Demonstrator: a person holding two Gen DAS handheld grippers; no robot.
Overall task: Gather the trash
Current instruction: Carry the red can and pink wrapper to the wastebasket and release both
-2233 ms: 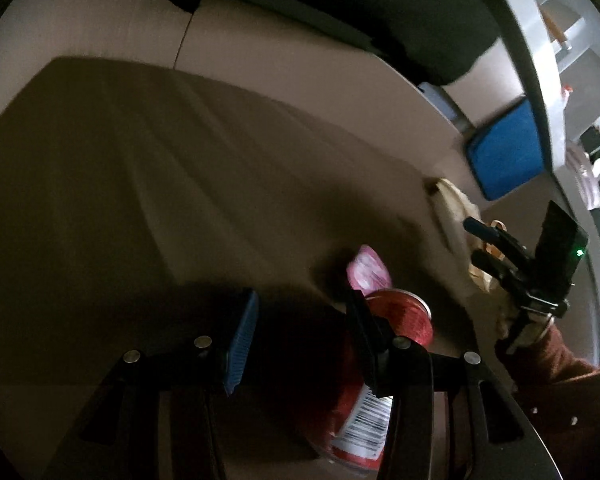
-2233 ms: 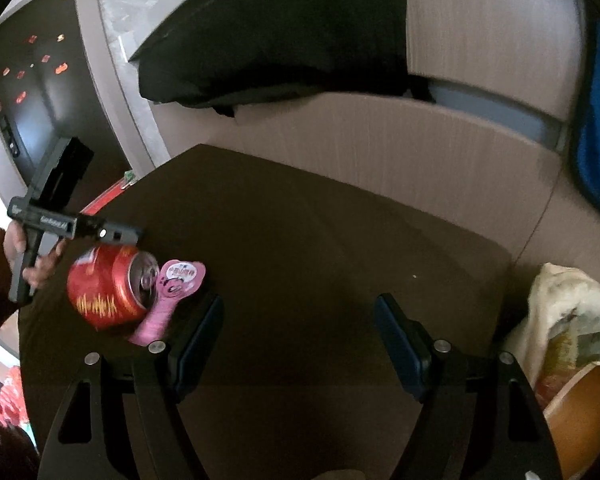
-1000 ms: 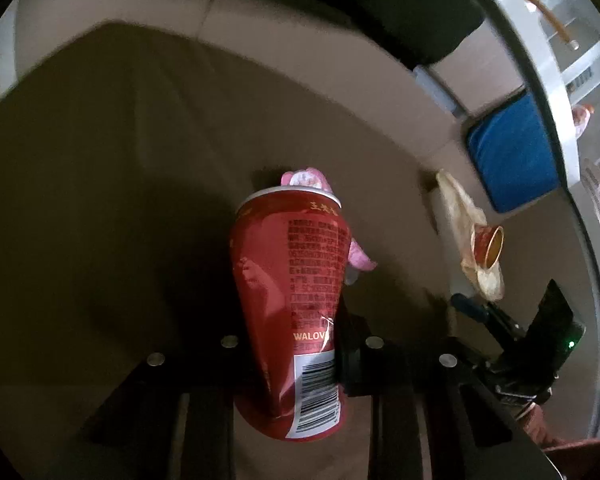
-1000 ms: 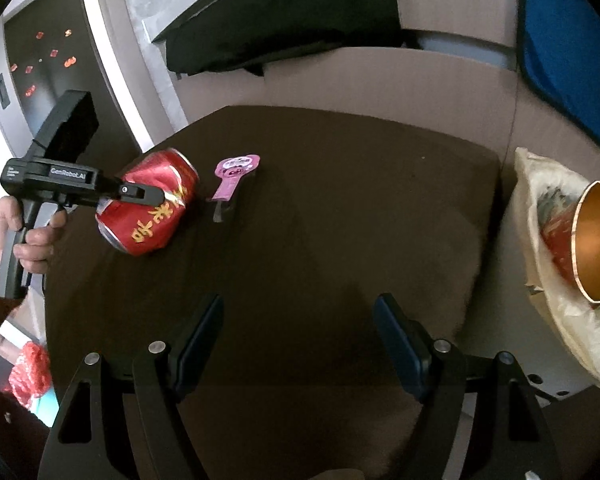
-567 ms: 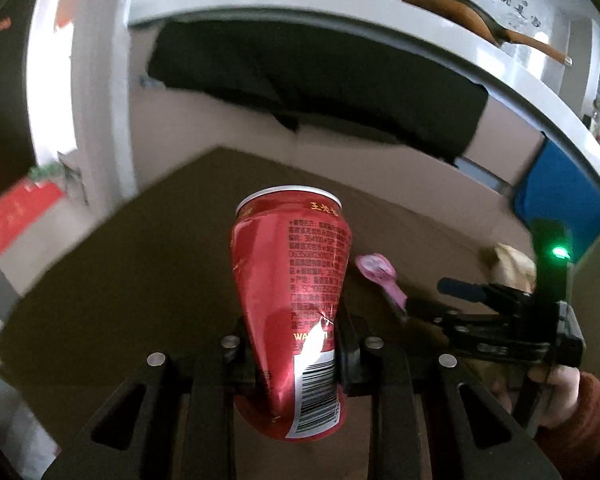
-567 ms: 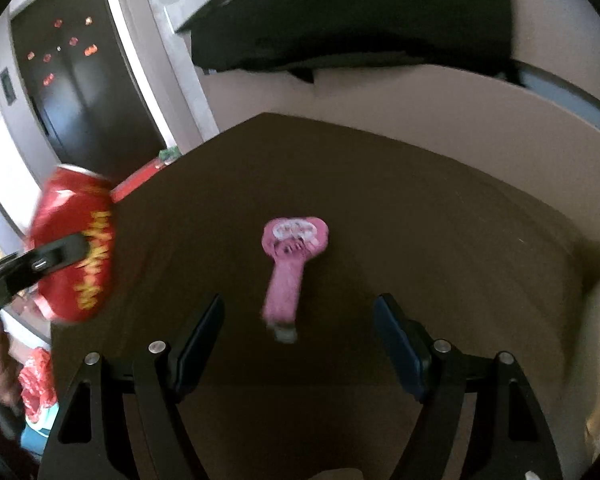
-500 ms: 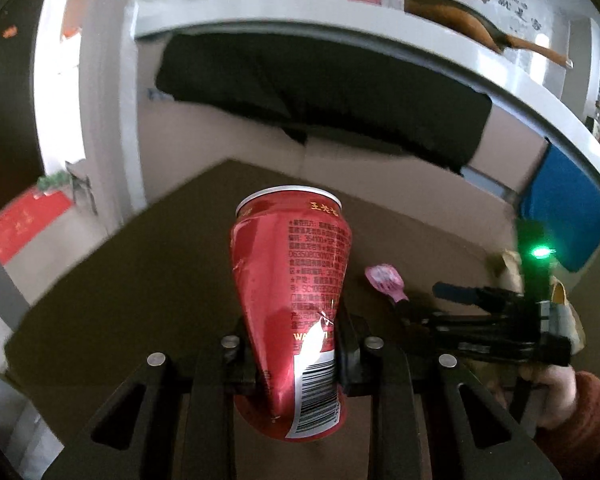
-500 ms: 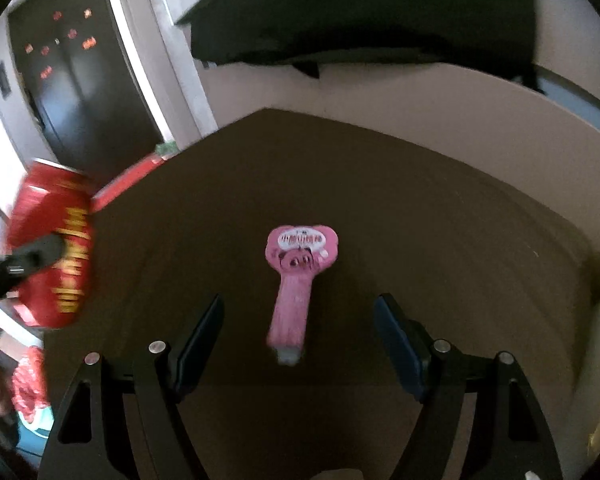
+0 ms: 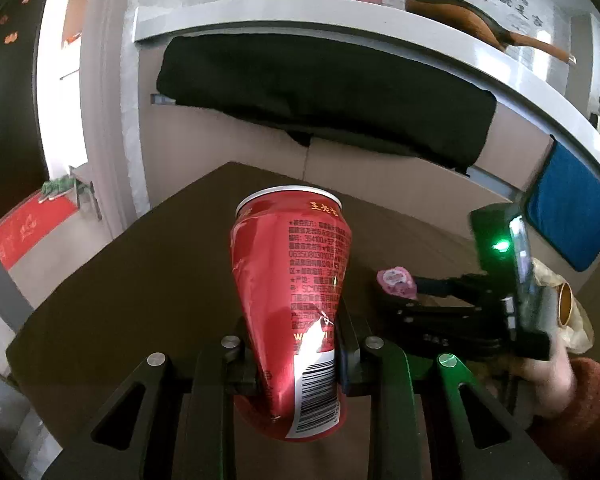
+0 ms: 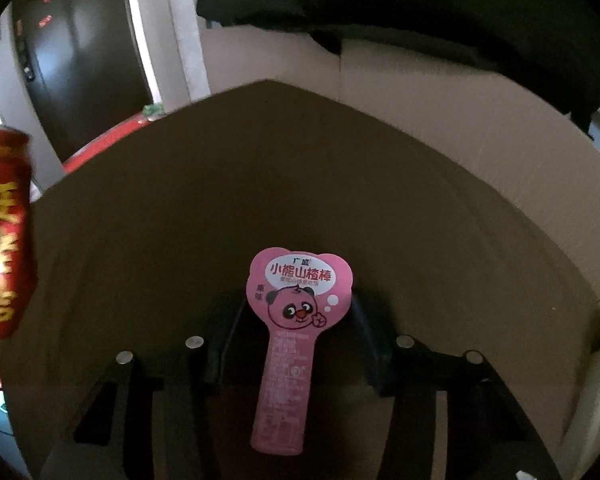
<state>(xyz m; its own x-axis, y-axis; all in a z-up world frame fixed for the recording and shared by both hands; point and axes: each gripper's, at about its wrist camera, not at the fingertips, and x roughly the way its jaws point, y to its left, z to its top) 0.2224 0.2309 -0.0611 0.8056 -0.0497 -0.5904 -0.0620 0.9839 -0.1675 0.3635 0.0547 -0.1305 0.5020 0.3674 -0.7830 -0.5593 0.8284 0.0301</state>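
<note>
Brown counter [image 10: 380,208] | left fingers [image 9: 296,336] clamped on dented red can [image 9: 294,300], held above counter | right fingers [image 10: 292,320] half open, just been closing, astride pink wrapper [image 10: 296,320] lying flat, pads not touching | black cushion [image 9: 324,92] beyond

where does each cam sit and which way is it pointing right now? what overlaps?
Left wrist: behind the left gripper, looking down across the dark brown table; its fingers clamp a dented red drink can; a hand holds the right gripper.
Right wrist: behind the right gripper, aimed steeply at a pink paddle-shaped snack wrapper between its closing fingers.
Shared: can, wrapper, table.
</note>
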